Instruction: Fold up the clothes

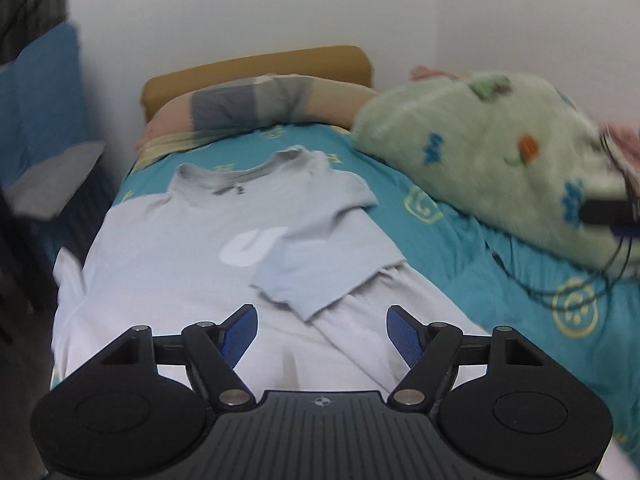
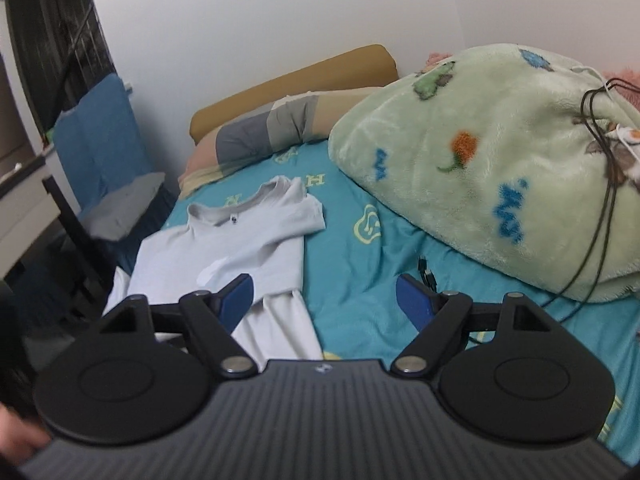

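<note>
A light blue-grey T-shirt (image 1: 208, 240) with a white logo lies flat on the bed, collar at the far end. Its right sleeve and side are folded inward over the chest. It also shows in the right wrist view (image 2: 240, 240). A white garment (image 1: 360, 344) lies under its lower part. My left gripper (image 1: 322, 320) is open and empty, above the shirt's lower edge. My right gripper (image 2: 324, 292) is open and empty, to the right of the shirt, over the teal sheet (image 2: 360, 280).
A green fleece blanket (image 2: 500, 168) is bundled at the right, with dark cables (image 2: 600, 208) over it. A pillow (image 2: 272, 132) and tan headboard (image 2: 288, 84) lie at the far end. A blue-draped chair (image 2: 100, 152) stands left of the bed.
</note>
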